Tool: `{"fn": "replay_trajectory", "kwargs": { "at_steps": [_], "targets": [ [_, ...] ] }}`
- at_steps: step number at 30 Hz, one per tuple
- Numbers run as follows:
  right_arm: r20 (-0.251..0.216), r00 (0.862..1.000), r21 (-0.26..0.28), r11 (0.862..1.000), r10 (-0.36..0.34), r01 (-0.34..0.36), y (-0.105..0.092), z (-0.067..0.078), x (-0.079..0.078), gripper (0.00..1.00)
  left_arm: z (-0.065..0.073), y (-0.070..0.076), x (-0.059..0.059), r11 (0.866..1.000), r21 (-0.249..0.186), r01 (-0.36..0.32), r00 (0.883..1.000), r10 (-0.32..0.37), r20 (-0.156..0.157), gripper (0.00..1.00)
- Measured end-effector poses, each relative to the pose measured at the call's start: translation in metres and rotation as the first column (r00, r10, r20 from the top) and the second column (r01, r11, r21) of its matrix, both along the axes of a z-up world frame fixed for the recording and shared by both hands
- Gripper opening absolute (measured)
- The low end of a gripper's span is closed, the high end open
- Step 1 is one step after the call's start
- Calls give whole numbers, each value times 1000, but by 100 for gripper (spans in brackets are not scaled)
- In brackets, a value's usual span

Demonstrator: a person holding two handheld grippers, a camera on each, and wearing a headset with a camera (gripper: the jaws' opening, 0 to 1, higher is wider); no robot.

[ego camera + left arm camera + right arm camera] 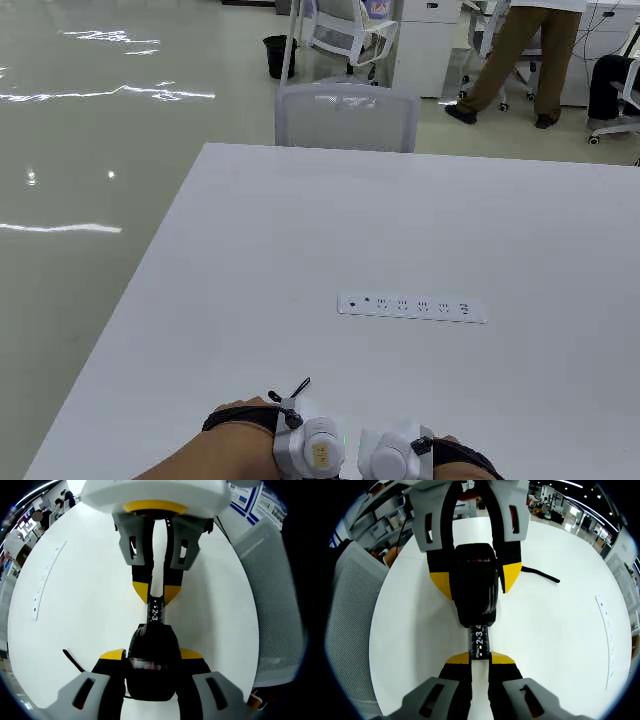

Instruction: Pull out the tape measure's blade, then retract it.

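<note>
Looking along the left gripper (151, 655) in the left gripper view, both yellow-tipped jaws press against the flanks of the tape measure case (150, 667). The case is a rounded black housing with a glossy top face. It sits between the jaws on the table (90, 605), a smooth, matte white surface. A narrow, flat blade (155, 611), black with white numerals, extends straight ahead from the case mouth. Its far end is pinched between the wedge-shaped yellow tips of the right gripper (156, 592), which shows at the top. A thin black strap (72, 661) lies on the table just left of the left jaw. A grey mesh chair back (272, 580) stands past the table edge to the right.

In the right gripper view, this gripper's own jaws are clamped on the blade at their tips. Numerals 2, 3 and 4 read on the short exposed span. The case lies directly ahead, held between the left gripper's grey, slotted fingers. A long, flat white power strip (607, 640) lies well off to the right.

In the head view, the two grippers show as white rounded housings side by side at the near table edge, with their jaws cut off by the frame. The power strip lies ahead of them, well apart.
</note>
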State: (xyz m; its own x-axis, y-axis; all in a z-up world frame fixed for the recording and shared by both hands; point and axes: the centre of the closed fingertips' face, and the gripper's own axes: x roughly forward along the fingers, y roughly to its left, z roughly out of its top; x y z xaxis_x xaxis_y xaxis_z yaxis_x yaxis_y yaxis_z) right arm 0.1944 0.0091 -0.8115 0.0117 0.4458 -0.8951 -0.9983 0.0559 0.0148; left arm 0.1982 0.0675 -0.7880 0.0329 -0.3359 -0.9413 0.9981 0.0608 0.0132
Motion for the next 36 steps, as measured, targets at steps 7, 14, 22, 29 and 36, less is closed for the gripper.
{"fn": "replay_trajectory", "kwargs": {
  "at_steps": [7,14,22,29,36],
  "targets": [
    [-11,1000,-22,1000,-6,6,-13,1,1,10,1,-1,-1,1000,0,-2,1000,2,-3,34],
    [-17,1000,-49,999,-13,13,-35,-1,2,10,1,-2,-1,1000,1,-5,1000,5,-7,34],
    [-14,1000,-62,998,-26,26,-57,0,3,10,4,-3,-3,1000,5,-5,1000,5,-10,34],
    [-18,1000,-75,997,-21,19,-67,-4,5,10,-4,-1,1,1000,11,-5,1000,5,-12,34],
    [-16,1000,-86,996,-3,2,-72,-6,4,10,-12,1,5,1000,8,-6,1000,7,-11,34]
  ]
}}
